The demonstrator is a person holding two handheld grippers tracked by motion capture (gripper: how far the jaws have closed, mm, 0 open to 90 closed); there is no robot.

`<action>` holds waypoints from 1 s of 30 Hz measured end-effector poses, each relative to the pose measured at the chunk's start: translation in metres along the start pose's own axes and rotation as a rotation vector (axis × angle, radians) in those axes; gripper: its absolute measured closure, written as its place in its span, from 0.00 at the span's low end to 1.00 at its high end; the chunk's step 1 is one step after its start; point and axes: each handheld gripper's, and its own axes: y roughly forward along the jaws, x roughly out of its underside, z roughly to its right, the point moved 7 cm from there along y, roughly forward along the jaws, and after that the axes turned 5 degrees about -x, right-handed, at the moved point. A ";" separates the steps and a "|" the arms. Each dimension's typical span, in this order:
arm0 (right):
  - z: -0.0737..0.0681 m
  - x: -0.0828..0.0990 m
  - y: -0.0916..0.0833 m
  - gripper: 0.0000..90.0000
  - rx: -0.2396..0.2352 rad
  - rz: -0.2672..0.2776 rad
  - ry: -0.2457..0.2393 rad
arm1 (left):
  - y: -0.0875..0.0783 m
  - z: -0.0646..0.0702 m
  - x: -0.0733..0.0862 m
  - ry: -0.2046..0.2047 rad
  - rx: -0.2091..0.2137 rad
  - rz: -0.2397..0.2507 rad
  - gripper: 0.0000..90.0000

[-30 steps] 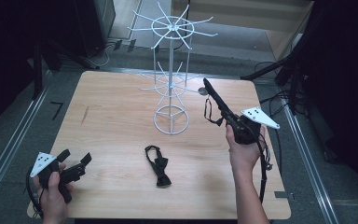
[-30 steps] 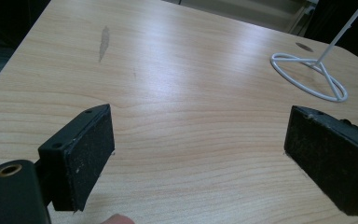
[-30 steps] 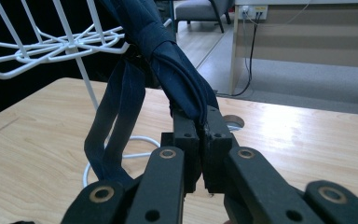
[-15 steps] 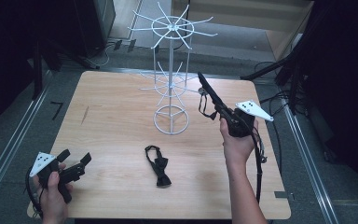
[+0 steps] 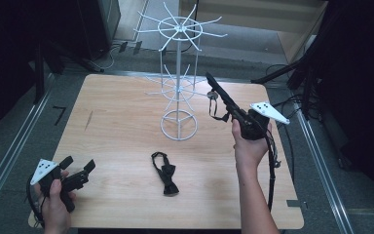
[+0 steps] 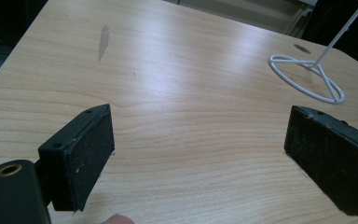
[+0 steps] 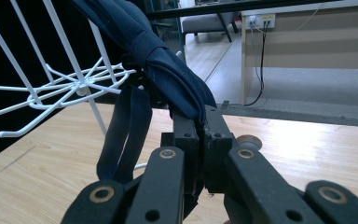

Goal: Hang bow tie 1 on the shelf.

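Jaws of my right gripper (image 7: 200,135) clench a dark bow tie (image 7: 168,70); I should lift its hanging strap (image 7: 123,135) over a rack (image 5: 177,87) hook ahead of them

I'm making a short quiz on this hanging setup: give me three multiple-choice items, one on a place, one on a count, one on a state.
1. Where does the bow tie on the table lie?
A. in front of the rack's base ring
B. hung on a hook
C. under the left gripper

2. How many bow ties are in sight?
A. one
B. two
C. four

3. The left gripper is:
A. shut on a strap
B. open over bare wood
C. shut on the rack

Key: 1 A, it lies flat nearer the person than the white wire rack. 2 B, the right gripper clamps a second bow tie. 3 B, its fingers stand apart.
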 end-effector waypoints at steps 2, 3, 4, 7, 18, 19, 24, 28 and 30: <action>-0.002 0.001 -0.002 0.98 -0.006 0.002 0.007 | 0.000 0.000 0.000 0.001 0.002 0.000 0.10; -0.003 0.001 -0.003 0.98 -0.008 0.003 0.009 | 0.000 0.000 0.000 0.001 0.002 -0.002 0.10; -0.004 0.002 -0.004 0.98 -0.013 0.004 0.008 | 0.000 0.000 0.000 0.001 0.001 -0.002 0.10; -0.009 0.004 -0.010 0.98 -0.021 0.007 -0.004 | 0.000 0.000 0.000 -0.001 0.002 -0.002 0.10; -0.017 0.002 -0.002 0.98 -0.053 -0.016 -0.021 | 0.000 0.000 0.000 0.002 -0.001 -0.001 0.10; -0.018 0.002 -0.001 0.98 -0.057 -0.017 -0.015 | 0.000 0.000 0.000 0.002 0.000 -0.002 0.10; -0.020 0.005 0.008 0.98 -0.066 -0.031 -0.005 | 0.000 0.000 0.000 0.000 0.003 -0.001 0.10; -0.018 0.008 0.015 0.98 -0.063 -0.044 0.010 | 0.000 0.000 0.000 0.000 0.001 -0.004 0.10; -0.018 0.009 0.018 0.98 -0.067 -0.047 0.016 | 0.000 0.000 0.000 -0.001 0.002 -0.003 0.10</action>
